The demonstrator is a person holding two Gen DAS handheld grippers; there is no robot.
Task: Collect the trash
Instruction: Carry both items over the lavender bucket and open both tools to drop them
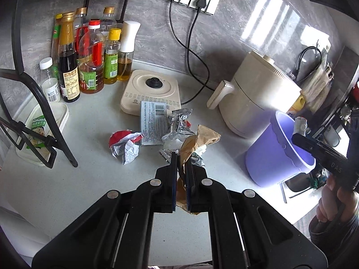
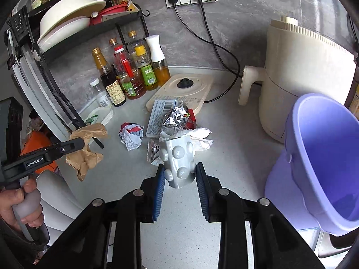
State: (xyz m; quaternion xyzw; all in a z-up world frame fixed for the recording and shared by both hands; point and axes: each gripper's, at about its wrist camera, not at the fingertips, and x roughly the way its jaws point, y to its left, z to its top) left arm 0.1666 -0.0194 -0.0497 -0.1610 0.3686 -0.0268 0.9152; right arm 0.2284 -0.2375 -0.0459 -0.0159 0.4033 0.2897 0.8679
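**Both grippers loaded, trash heap at twelve o'clock**

The left gripper (image 1: pixel 181 157) is pinching a crumpled brown paper bag (image 1: pixel 197 141); its pads are pressed close together with the paper squeezed between them, and the bag sticks out past the fingertips toward one o'clock and trails back between the fingers. In the right wrist view the same bag (image 2: pixel 86 150) hangs from that gripper (image 2: pixel 77 143) at nine o'clock, off the grey countertop (image 2: pixel 235 157).

The right gripper (image 2: pixel 180 170) clamps a small grey cup with round bumps (image 2: pixel 179 163), its blue pads (image 2: pixel 159 188) set against the cup's two sides. The cup points toward twelve o'clock, rim away from the camera.

Just beyond the cup lies the remaining heap: white crumpled tissue (image 2: pixel 199 137) at one o'clock, a silver foil wrapper (image 2: pixel 175 118) at twelve, a flat blue-grey packet with a barcode (image 2: pixel 160 116) leaning on the cream appliance base (image 2: pixel 190 87), and a red-and-white crumpled wrapper (image 2: pixel 131 134) at eleven.

The purple bucket (image 2: pixel 320 157) stands at three o'clock of the right gripper, tilted with its mouth open toward the camera, beside the cream air fryer (image 2: pixel 298 78). From the left wrist the bucket (image 1: pixel 278 154) sits at two o'clock, with the right gripper (image 1: pixel 314 148) over its rim.
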